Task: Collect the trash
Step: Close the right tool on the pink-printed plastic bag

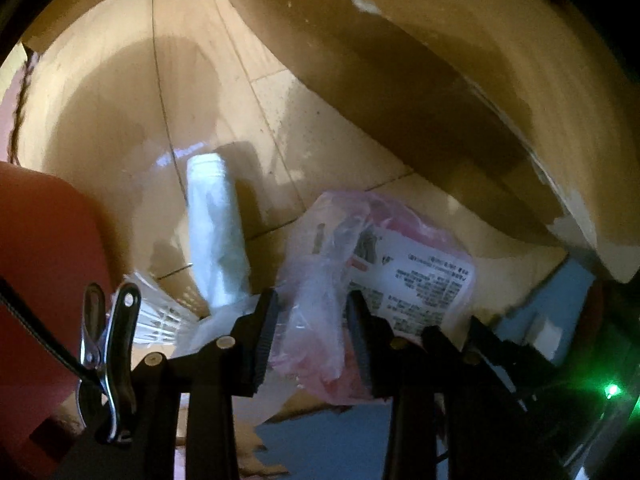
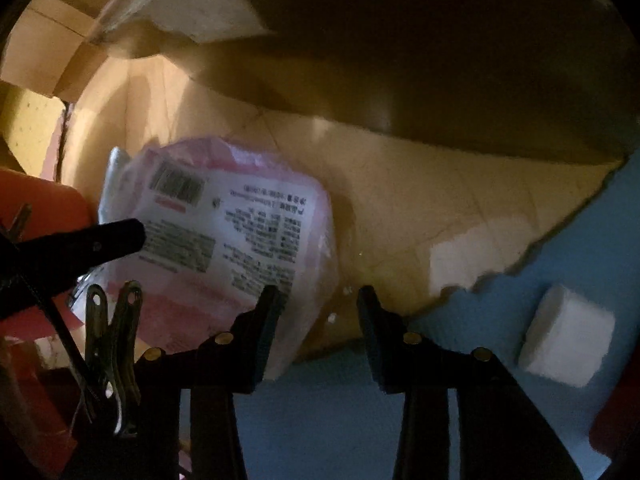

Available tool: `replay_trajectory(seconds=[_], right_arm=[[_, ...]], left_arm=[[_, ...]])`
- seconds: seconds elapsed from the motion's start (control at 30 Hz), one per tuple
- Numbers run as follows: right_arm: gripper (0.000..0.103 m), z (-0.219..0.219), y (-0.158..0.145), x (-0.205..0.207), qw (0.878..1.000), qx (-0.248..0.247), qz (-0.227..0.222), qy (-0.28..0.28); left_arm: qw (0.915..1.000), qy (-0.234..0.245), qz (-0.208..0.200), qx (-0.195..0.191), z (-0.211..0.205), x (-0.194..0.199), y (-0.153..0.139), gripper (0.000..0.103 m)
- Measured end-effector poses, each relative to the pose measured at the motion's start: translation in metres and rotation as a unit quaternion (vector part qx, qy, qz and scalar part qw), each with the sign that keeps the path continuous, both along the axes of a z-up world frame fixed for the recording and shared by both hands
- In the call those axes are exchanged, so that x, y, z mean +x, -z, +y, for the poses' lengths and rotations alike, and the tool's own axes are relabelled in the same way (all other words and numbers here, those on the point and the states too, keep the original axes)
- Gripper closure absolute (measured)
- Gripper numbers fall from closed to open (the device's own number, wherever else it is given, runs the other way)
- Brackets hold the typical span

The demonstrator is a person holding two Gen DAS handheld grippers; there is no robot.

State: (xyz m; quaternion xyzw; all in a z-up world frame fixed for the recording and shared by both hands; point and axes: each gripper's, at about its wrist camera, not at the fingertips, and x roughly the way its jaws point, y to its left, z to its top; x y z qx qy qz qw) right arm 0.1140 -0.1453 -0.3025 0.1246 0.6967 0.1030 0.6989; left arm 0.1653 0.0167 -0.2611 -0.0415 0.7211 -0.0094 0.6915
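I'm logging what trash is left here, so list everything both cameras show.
plastic wrapper: one, pink and clear with a white printed label, on the cardboard, between the left gripper's fingers
cardboard: brown flattened sheets, under the wrapper
bottle: one, pale, lying left of the wrapper
white block: one, on the blue mat
blue mat: one, beneath the cardboard edge
left gripper: black, around the wrapper
right gripper: black, at the wrapper's edge, nothing between its fingers
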Motion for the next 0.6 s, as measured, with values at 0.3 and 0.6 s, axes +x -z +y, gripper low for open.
replay_trajectory(seconds=[0.3, 0.6], right_arm=[[0.078, -0.002, -0.006, 0.005, 1.000, 0.027, 0.004, -0.001], [0.092, 0.004, -0.020, -0.006, 0.998, 0.040, -0.013, -0.038]], left_arm=[[0.9950, -0.034, 0.030, -0.089, 0.010, -0.013, 0.007, 0.088], [0.9953, -0.020, -0.011, -0.094, 0.005, -0.026, -0.035, 0.096]])
